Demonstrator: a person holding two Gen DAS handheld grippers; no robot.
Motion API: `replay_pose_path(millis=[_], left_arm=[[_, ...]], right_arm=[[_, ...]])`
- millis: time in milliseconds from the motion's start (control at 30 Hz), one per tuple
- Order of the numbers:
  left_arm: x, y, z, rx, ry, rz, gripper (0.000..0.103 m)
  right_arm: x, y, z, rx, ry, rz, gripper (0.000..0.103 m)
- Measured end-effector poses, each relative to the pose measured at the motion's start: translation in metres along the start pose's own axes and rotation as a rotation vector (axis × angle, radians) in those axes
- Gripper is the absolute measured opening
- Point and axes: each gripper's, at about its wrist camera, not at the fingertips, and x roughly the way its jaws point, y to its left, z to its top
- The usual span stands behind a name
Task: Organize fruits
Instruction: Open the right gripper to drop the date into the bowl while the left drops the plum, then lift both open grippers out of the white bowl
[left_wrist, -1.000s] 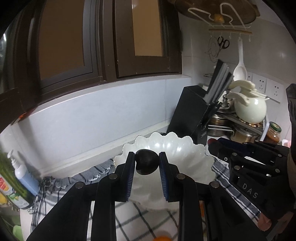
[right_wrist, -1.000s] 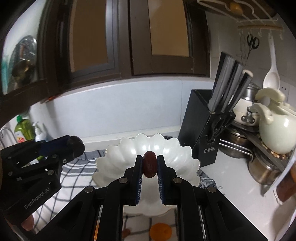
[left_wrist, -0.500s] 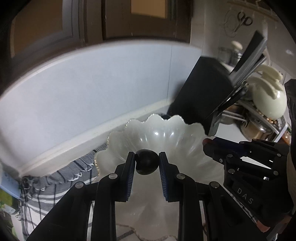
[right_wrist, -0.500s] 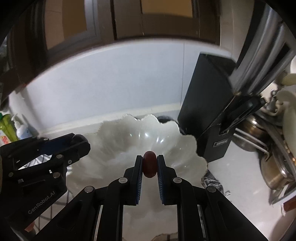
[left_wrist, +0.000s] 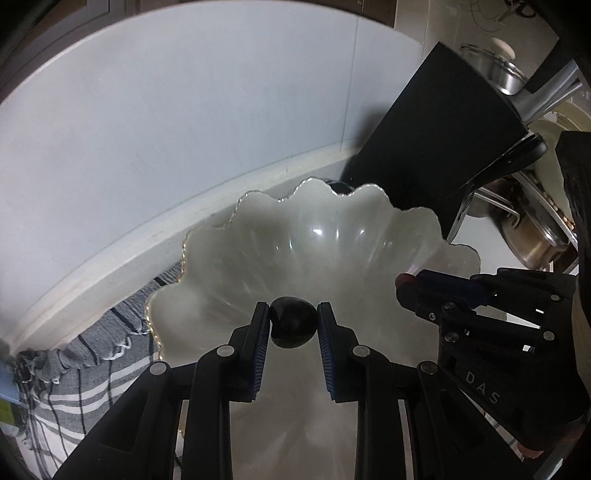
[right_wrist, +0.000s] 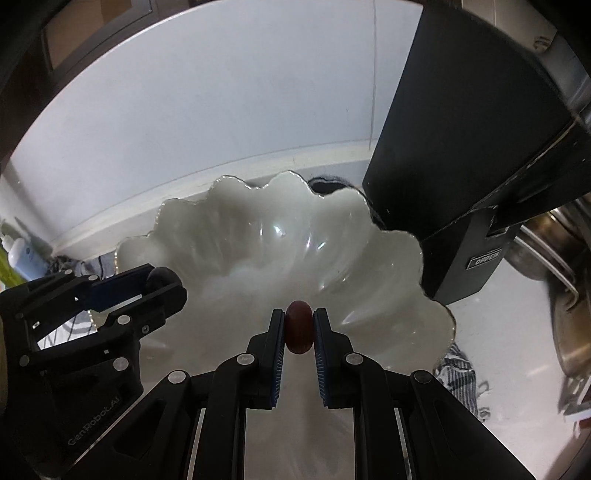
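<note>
A white scalloped bowl (left_wrist: 236, 258) (right_wrist: 236, 236) fills the middle of both wrist views. My left gripper (left_wrist: 293, 323) is shut on a dark round fruit (left_wrist: 293, 326) and hangs over the bowl's near side. My right gripper (right_wrist: 299, 326) is shut on a small reddish-brown oval fruit (right_wrist: 299, 326), also above the bowl's inside. In the left wrist view the right gripper (left_wrist: 404, 284) comes in from the right over the bowl. Seen from the right wrist, the left gripper (right_wrist: 162, 284) reaches in from the left with the dark fruit (right_wrist: 160, 277) at its tip.
A black knife block (left_wrist: 432, 147) (right_wrist: 465, 147) stands right behind the bowl's right rim. Steel pots (left_wrist: 535, 240) sit further right. The blue-grey wall (left_wrist: 184, 129) runs close behind. A striped cloth (left_wrist: 96, 354) lies under the bowl; a bottle (right_wrist: 22, 254) stands at far left.
Both grippers have moved forward and down toward the bowl, tilting downward, each still holding its fruit. The bowl now fills the views and the cabinets have slipped out of sight.
</note>
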Motion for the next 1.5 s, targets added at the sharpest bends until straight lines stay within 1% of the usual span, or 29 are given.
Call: replay_pose_path(millis=[133, 167, 200, 233, 267, 300, 333, 400, 500, 533, 700, 800, 967, 1200, 1400, 1500], left_arm=[[0.007, 0.0, 0.001, -0.001, 0.016, 0.008, 0.028], [0.008, 0.001, 0.0, -0.002, 0.022, 0.012, 0.032], [0.008, 0.001, 0.0, -0.002, 0.024, 0.023, 0.037], [0.008, 0.001, 0.0, -0.002, 0.023, 0.034, 0.039], [0.008, 0.002, 0.0, -0.002, 0.021, 0.038, 0.041], [0.006, 0.002, -0.001, -0.001, 0.02, 0.044, 0.043], [0.004, 0.002, -0.001, 0.0, 0.02, 0.056, 0.044], [-0.002, 0.003, -0.003, 0.0, 0.015, 0.076, 0.049], [-0.015, 0.005, -0.005, -0.008, -0.001, 0.077, 0.056], [-0.02, 0.006, -0.006, -0.012, -0.006, 0.08, 0.056], [-0.054, 0.007, -0.014, -0.016, -0.072, 0.096, 0.06], [-0.078, 0.006, -0.02, -0.014, -0.121, 0.095, 0.064], [-0.116, 0.001, -0.033, -0.005, -0.201, 0.093, 0.065], [-0.157, -0.005, -0.052, -0.011, -0.274, 0.076, 0.067], [-0.191, -0.009, -0.076, -0.005, -0.321, 0.076, 0.068], [-0.205, -0.009, -0.088, -0.01, -0.337, 0.076, 0.068]], right_arm=[[0.005, -0.003, 0.001, 0.01, 0.016, 0.0, 0.018], [0.006, -0.004, 0.001, 0.016, 0.019, 0.001, 0.019], [0.007, -0.005, 0.002, 0.02, 0.021, 0.002, 0.026], [0.008, -0.006, 0.002, 0.025, 0.024, -0.001, 0.039], [0.008, -0.007, 0.003, 0.031, 0.019, -0.009, 0.043], [0.007, -0.006, 0.004, 0.032, 0.014, -0.016, 0.045], [0.005, -0.007, 0.003, 0.03, 0.011, -0.023, 0.045], [-0.002, -0.007, 0.002, 0.03, 0.002, -0.029, 0.045], [-0.014, -0.008, -0.001, 0.034, -0.023, -0.037, 0.045], [-0.019, -0.007, -0.002, 0.032, -0.031, -0.039, 0.045], [-0.051, -0.003, -0.011, 0.017, -0.096, -0.059, 0.045], [-0.07, 0.001, -0.018, 0.015, -0.136, -0.055, 0.045], [-0.107, 0.01, -0.03, 0.019, -0.221, -0.046, 0.045], [-0.159, 0.025, -0.053, 0.006, -0.333, -0.048, 0.045], [-0.193, 0.042, -0.08, -0.036, -0.395, -0.087, 0.045], [-0.205, 0.046, -0.093, -0.046, -0.414, -0.085, 0.045]])
